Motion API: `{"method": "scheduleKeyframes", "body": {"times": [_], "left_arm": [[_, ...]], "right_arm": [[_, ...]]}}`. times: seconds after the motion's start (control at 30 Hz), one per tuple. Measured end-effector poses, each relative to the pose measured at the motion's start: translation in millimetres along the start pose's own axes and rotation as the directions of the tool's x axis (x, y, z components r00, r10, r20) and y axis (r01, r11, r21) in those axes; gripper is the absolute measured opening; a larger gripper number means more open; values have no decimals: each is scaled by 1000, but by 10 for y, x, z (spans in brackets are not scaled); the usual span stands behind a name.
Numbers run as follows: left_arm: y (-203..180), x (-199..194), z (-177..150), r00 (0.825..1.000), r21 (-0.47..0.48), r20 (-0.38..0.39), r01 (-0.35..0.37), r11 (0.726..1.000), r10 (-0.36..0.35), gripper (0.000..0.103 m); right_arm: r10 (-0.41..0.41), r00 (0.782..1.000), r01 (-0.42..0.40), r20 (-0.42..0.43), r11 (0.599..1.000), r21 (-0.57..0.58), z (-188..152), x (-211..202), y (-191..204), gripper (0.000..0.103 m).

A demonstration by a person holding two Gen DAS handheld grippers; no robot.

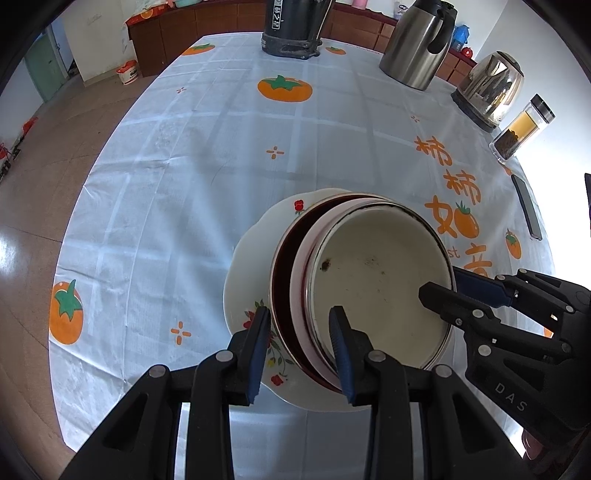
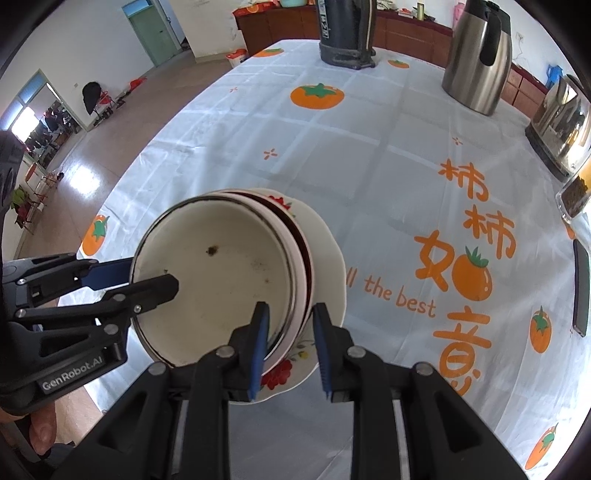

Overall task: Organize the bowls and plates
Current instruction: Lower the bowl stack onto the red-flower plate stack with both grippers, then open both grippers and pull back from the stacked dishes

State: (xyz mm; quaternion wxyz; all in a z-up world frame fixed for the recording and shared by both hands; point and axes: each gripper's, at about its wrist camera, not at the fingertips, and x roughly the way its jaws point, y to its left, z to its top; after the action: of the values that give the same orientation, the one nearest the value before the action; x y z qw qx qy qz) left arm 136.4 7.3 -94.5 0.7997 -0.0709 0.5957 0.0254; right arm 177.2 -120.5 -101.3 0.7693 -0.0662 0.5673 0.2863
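Observation:
A white enamel bowl [image 1: 380, 280] with dark specks sits nested in a dark red bowl [image 1: 286, 280], both tilted on a white flowered plate [image 1: 251, 254]. My left gripper [image 1: 301, 328] straddles the near-left rims of the nested bowls, one finger outside and one inside; the jaws look closed on the rims. My right gripper [image 2: 290, 325] straddles the bowls' right rims [image 2: 295, 280] the same way, above the plate [image 2: 328, 258]. Each gripper shows in the other's view, gripping the enamel bowl's rim [image 2: 147, 280].
The table wears a white cloth with orange persimmon prints [image 1: 284, 88]. At the far edge stand a black thermos [image 1: 291, 29], a steel carafe [image 1: 417, 48], an electric kettle [image 1: 487, 92] and a glass tea bottle [image 1: 521, 129]. A phone [image 1: 526, 206] lies at right.

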Motion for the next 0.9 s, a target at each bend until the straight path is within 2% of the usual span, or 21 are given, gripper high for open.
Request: {"method": "scheduleKeyframes", "body": {"times": [0.1,0.4,0.57,0.7,0.9], "left_arm": [[4,-17,-11,1000,1,5,-6,1000,6,36],[6,-67,-59,1000,-2,18,-14,1000,14,36],[-13,-95,-95,1000,3,27,-14,1000,14,36],[-27,-142,-128,999,4,37,-14,1000,14,36],[-84,-328,-224,995,30,96,-41,999,38,36]], "right_arm": [[-3,1000,3,14,1000,-9,5,-3,16,27],[-9,999,10,38,1000,-27,-12,-39,54,49],[-10,999,11,46,999,-31,-64,-72,83,51],[-21,998,23,64,1000,-18,-121,-132,67,59],[-43,987,43,152,999,0,-254,-445,62,60]]}}
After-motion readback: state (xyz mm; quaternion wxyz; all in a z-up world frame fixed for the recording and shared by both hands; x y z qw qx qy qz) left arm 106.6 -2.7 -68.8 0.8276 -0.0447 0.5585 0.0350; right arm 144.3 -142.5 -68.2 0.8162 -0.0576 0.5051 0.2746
